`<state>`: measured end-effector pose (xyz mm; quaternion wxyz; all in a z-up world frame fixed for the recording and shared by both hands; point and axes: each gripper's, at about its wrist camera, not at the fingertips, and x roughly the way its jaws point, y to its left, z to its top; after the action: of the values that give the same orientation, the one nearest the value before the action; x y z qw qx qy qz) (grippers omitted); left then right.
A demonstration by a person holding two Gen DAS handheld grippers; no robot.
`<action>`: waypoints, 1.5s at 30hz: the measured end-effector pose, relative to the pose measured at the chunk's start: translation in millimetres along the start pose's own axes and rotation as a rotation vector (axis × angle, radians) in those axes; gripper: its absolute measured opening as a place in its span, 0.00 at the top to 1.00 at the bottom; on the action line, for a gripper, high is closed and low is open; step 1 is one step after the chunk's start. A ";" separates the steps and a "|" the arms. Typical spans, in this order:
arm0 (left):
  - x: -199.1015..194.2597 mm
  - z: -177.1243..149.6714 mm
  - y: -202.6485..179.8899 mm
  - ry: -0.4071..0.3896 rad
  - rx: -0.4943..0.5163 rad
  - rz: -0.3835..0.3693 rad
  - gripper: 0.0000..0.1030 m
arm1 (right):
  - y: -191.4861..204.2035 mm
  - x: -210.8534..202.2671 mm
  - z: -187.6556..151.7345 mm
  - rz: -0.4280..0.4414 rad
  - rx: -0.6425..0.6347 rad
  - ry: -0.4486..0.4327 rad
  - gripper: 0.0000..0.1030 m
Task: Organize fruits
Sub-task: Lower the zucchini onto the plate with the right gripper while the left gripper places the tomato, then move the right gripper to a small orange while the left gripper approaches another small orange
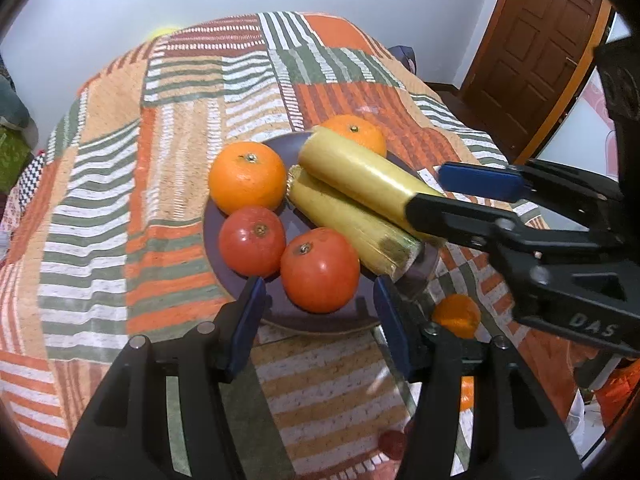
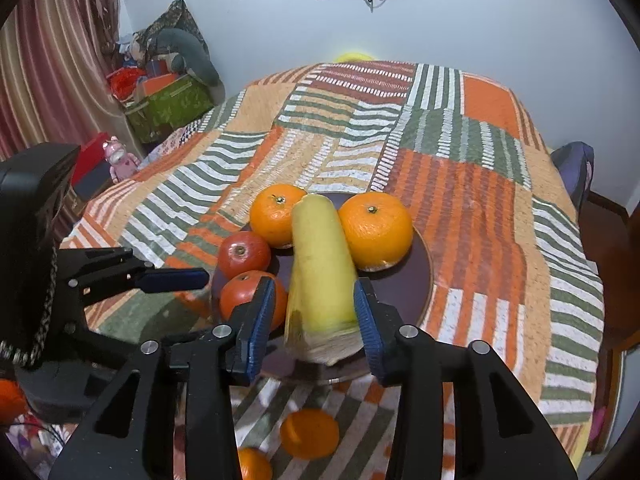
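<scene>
Over the dark plate (image 1: 276, 312) of oranges and tomatoes, our left gripper (image 1: 320, 312) gapes empty, while our right gripper (image 2: 316, 320) straddles a yellow fruit (image 2: 320, 268), pads seemingly clear.

A lived-in room of a home. A patchwork striped cloth (image 2: 460, 168) covers the desk, with a panelled wooden door (image 1: 536, 40) at the far right. At the far left hang striped curtains (image 2: 52, 60), beside boxes (image 2: 168, 104) piled with soft toys (image 2: 180, 46) and clutter.

White wall (image 2: 480, 20), wooden door (image 1: 536, 40)
</scene>
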<state>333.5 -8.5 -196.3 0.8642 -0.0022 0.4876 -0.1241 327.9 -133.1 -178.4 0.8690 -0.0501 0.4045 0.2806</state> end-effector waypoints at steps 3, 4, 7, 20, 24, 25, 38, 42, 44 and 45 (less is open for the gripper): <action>-13.4 -3.1 -1.7 -0.021 0.008 0.028 0.46 | 4.2 -15.2 -3.8 -0.016 -0.009 -0.019 0.58; -18.6 -4.4 -2.2 -0.029 0.010 0.037 0.46 | 5.8 -22.2 -6.2 -0.013 -0.011 -0.023 0.57; -33.2 -7.9 -3.5 -0.048 0.009 0.056 0.46 | 8.7 -37.4 -11.7 -0.002 -0.004 -0.034 0.57; -73.9 -40.1 -19.6 -0.068 0.038 0.113 0.35 | 28.3 -81.2 -53.6 -0.058 -0.010 -0.041 0.36; -73.9 -52.1 -22.0 -0.034 0.016 0.106 0.35 | 34.4 -87.8 -66.6 -0.116 -0.011 -0.049 0.22; -74.5 -54.8 -22.6 -0.032 0.013 0.102 0.35 | 33.7 -87.8 -69.1 -0.126 0.003 -0.045 0.20; -54.8 -58.5 -49.2 -0.015 0.045 0.087 0.35 | 7.5 -78.8 -95.6 -0.111 0.224 -0.016 0.19; -43.9 -53.7 -47.2 -0.017 0.042 0.102 0.35 | 7.5 -64.8 -94.8 -0.147 0.199 0.010 0.20; -39.4 -51.8 -43.6 -0.019 0.035 0.105 0.35 | 11.6 -56.4 -93.0 -0.184 0.144 0.009 0.25; -37.8 -51.1 -41.6 -0.019 0.032 0.106 0.35 | 12.7 -53.1 -92.6 -0.178 0.132 0.012 0.27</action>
<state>263.0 -34.7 -186.0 0.8740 0.0364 0.4769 -0.0860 231.4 -175.3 -199.7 0.8895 -0.0301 0.4211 0.1749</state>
